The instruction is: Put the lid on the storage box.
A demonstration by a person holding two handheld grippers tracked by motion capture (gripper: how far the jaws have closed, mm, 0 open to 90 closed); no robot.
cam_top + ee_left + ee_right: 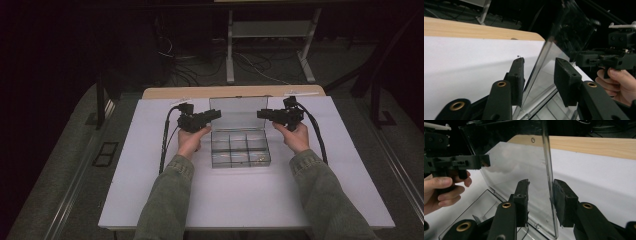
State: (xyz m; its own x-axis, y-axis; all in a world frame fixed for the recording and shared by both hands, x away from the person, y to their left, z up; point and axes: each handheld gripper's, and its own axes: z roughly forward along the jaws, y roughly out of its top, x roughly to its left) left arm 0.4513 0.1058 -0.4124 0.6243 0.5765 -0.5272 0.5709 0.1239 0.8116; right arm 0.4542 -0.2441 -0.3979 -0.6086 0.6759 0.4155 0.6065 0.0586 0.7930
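Both grippers flank the raised lid (239,112) of the clear plastic compartment box (240,149), mid-table on the white sheet (150,190). Left gripper (537,75) and right gripper (540,195) straddle its side edges, jaws slack, not pinching. Lid's fully up; contents untouched.

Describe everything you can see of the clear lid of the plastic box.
The lid is one thin, clear, slightly smoky plastic sheet with raised side rims. It stands open, nearly upright, hinged to the far edge of the compartment box on the white table. Each side edge sits between the jaws of one gripper, left gripper and right gripper; in the gripper views gaps remain beside the edges.
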